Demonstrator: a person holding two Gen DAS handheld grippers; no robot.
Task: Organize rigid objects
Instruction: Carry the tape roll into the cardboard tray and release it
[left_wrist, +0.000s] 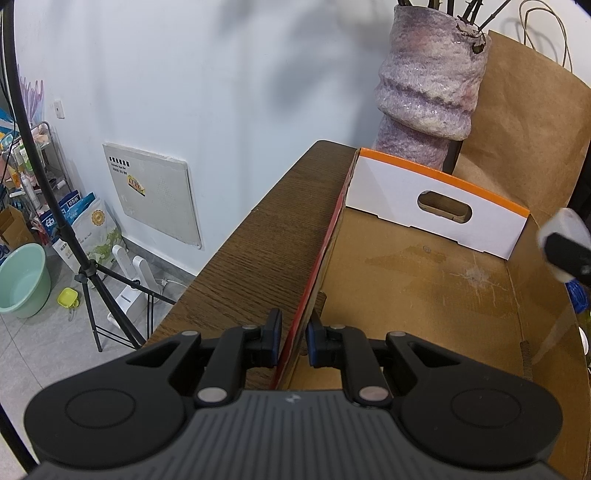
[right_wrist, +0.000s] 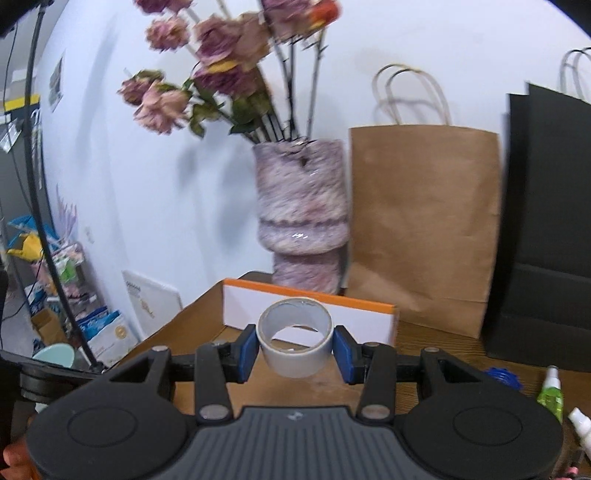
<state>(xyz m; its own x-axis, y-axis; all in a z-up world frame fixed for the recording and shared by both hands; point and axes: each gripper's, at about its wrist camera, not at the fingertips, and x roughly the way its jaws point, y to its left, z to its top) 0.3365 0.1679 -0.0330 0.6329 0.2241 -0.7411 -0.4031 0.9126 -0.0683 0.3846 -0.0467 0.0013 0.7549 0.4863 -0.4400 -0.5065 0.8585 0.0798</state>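
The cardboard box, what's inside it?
The cardboard box shows only a bare, scuffed brown floor. The near corner stays hidden behind the left gripper, clamped on its side wall.

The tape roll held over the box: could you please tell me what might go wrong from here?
1. The right gripper pinches the tape roll only at two points on its curved sides; it could twist or slip out.
2. The vase stands close behind the box; a forward overshoot might knock it.
3. The left gripper clamps only the box's thin side wall, which could bend if the roll lands hard.
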